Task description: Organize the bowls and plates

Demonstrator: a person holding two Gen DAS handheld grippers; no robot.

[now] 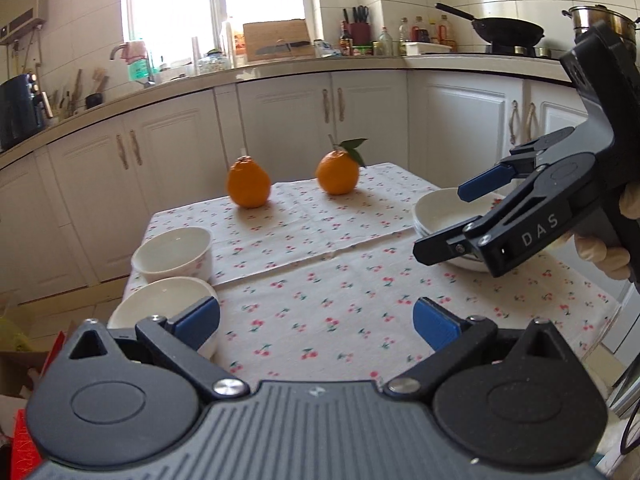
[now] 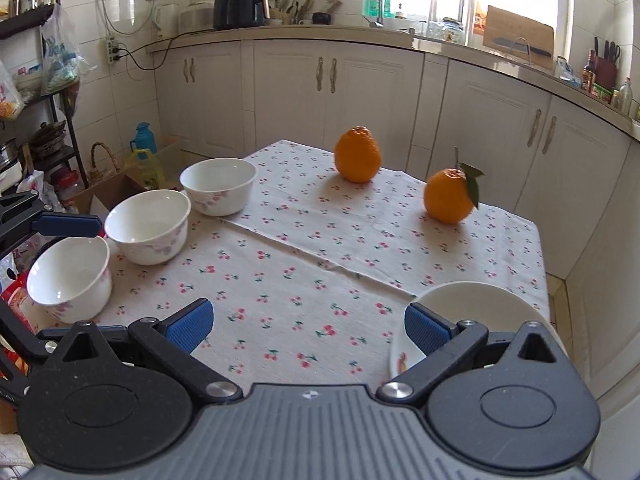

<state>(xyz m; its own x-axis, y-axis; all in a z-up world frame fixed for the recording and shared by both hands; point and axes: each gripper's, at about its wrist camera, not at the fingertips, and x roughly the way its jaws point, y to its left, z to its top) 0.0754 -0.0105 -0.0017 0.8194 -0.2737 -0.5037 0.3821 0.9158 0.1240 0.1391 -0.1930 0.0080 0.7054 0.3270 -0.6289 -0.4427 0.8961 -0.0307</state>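
Observation:
Three white bowls stand along the table's left side in the right wrist view: far [image 2: 218,191], middle [image 2: 148,226], near [image 2: 70,278]. Two show in the left wrist view [image 1: 174,254] [image 1: 168,304]. A stack of white plates [image 1: 444,216] sits at the right edge, also in the right wrist view [image 2: 476,312]. My left gripper [image 1: 316,322] is open and empty above the table beside the near bowl. My right gripper [image 2: 308,326] is open and empty, hovering over the plates; it shows in the left wrist view [image 1: 452,216].
Two oranges [image 1: 248,184] [image 1: 338,172] sit at the table's far side on the cherry-print cloth [image 1: 320,292]. White cabinets [image 1: 280,120] and a cluttered counter run behind. A cardboard box [image 2: 116,190] and bags lie on the floor left of the table.

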